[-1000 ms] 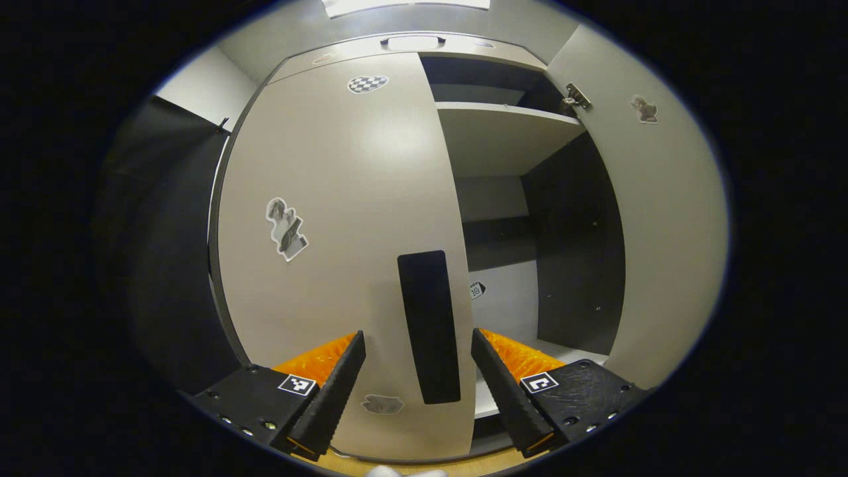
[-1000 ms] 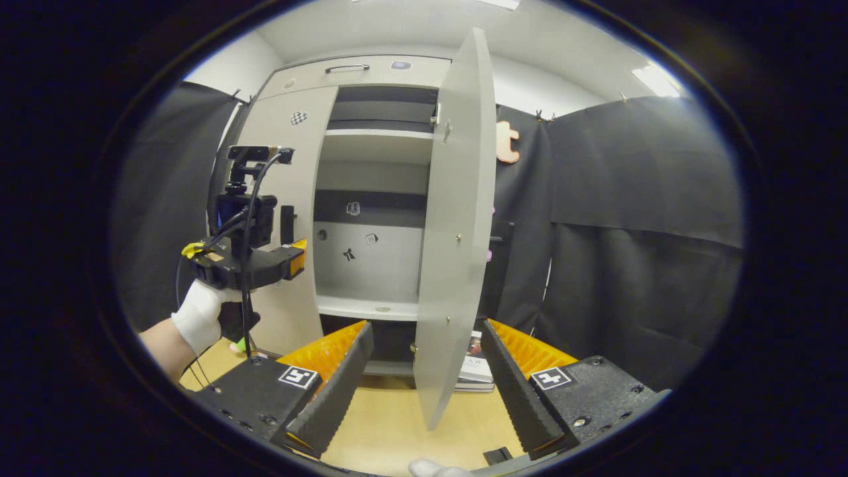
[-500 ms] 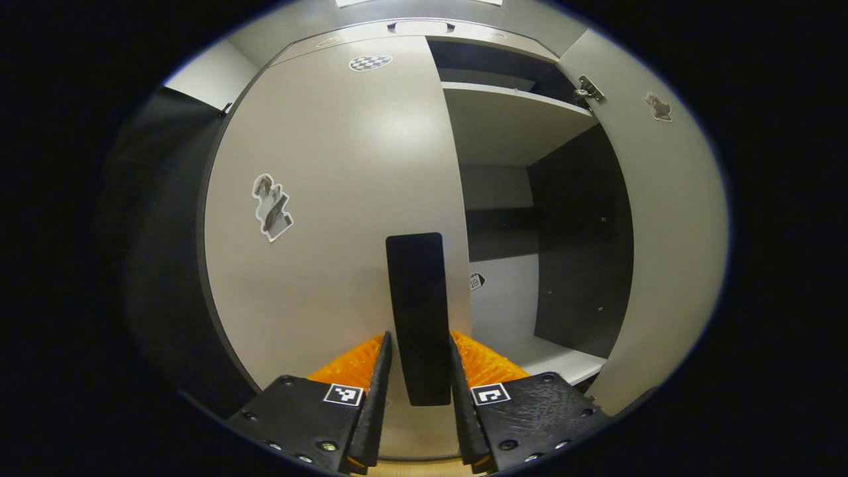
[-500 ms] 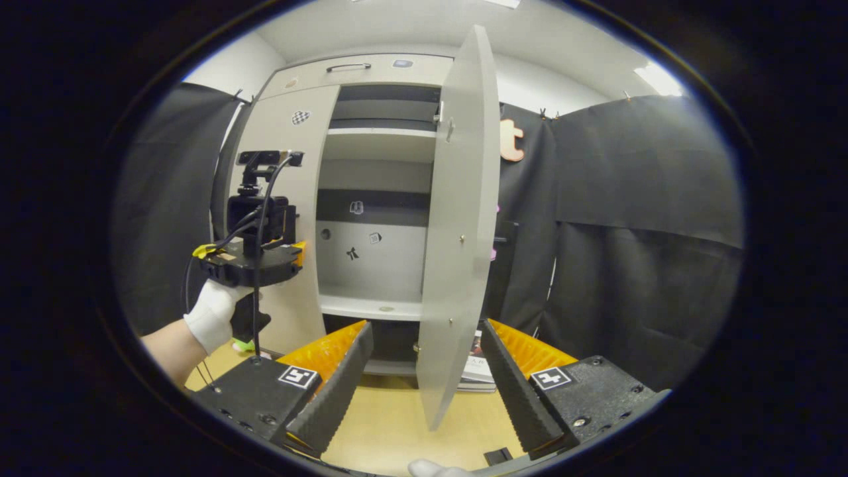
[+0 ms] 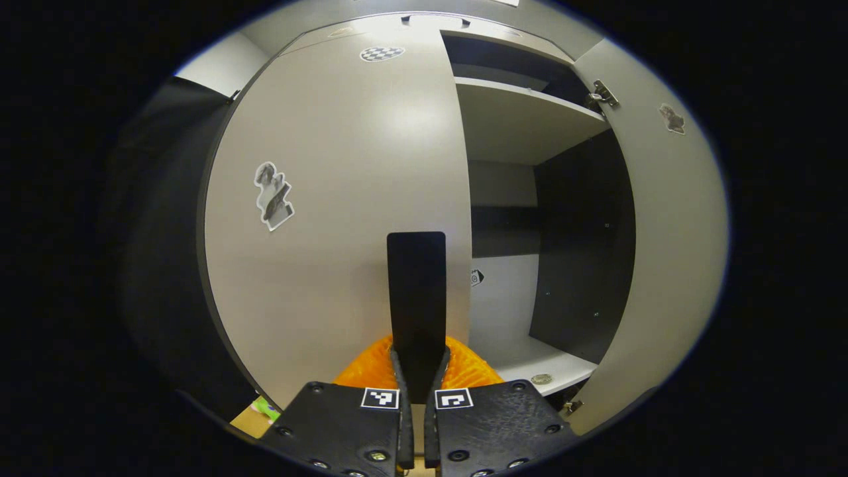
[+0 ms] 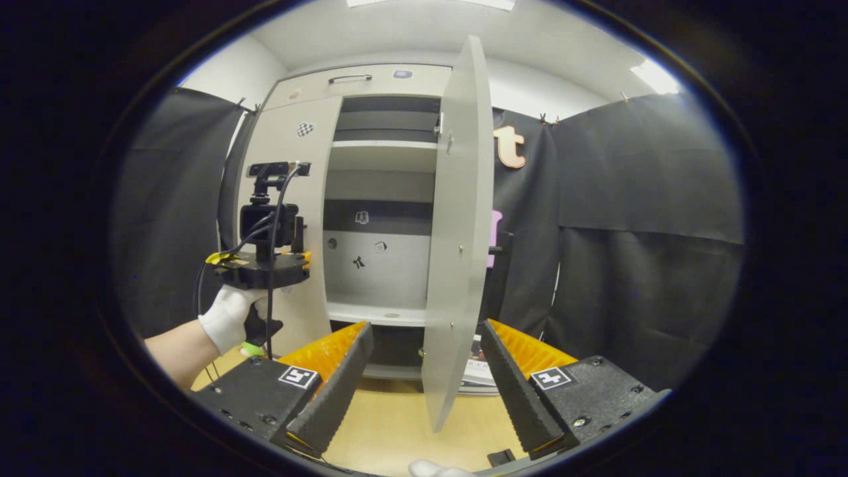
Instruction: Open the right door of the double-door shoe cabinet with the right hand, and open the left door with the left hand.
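Booth | left gripper clamps left door handle | right gripper agape, right door open

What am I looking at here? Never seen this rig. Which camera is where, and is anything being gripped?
No robot arm: a person holds a two-finger gripper in each hand, each carrying a fisheye camera that looks along its own fingers.

In the left gripper view, the left gripper has its fingers closed on the black handle of the left door, which is shut. Beside it the cabinet's interior shelf is exposed.

In the right gripper view, the right gripper is open and holds nothing. The right door stands swung out, seen nearly edge-on between its fingers. Farther off, the gloved hand holds the left gripper against the left door. The cabinet stands on a wooden floor, with what look like books behind the open door.
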Demonstrator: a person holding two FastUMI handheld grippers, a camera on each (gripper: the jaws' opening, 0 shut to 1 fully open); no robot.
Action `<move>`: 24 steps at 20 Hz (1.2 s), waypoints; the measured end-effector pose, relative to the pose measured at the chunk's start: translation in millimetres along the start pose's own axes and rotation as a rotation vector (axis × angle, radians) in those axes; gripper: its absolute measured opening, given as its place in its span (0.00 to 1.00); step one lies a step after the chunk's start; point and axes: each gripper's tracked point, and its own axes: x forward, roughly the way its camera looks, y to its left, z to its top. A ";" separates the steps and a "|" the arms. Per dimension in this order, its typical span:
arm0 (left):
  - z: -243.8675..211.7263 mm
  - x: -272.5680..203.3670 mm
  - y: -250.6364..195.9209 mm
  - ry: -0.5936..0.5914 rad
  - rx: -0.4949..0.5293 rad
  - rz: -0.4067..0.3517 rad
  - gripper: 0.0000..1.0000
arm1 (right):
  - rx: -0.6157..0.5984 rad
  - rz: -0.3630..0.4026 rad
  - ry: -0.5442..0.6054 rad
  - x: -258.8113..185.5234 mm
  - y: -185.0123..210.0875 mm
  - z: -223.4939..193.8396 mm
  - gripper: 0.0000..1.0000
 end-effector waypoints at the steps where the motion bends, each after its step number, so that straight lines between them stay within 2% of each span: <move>1: 0.2 0.3 -1.7 -0.001 -0.004 -0.002 0.06 | 0.001 0.000 -0.001 -0.9 -0.2 0.3 1.00; 10: 1.4 -23.5 -1.6 0.002 0.002 -0.038 0.06 | 0.014 0.025 0.002 -2.7 1.6 -1.8 1.00; 24: -1.8 -61.0 16.3 0.007 0.006 -0.064 0.06 | 0.005 0.142 -0.006 3.3 13.7 2.5 1.00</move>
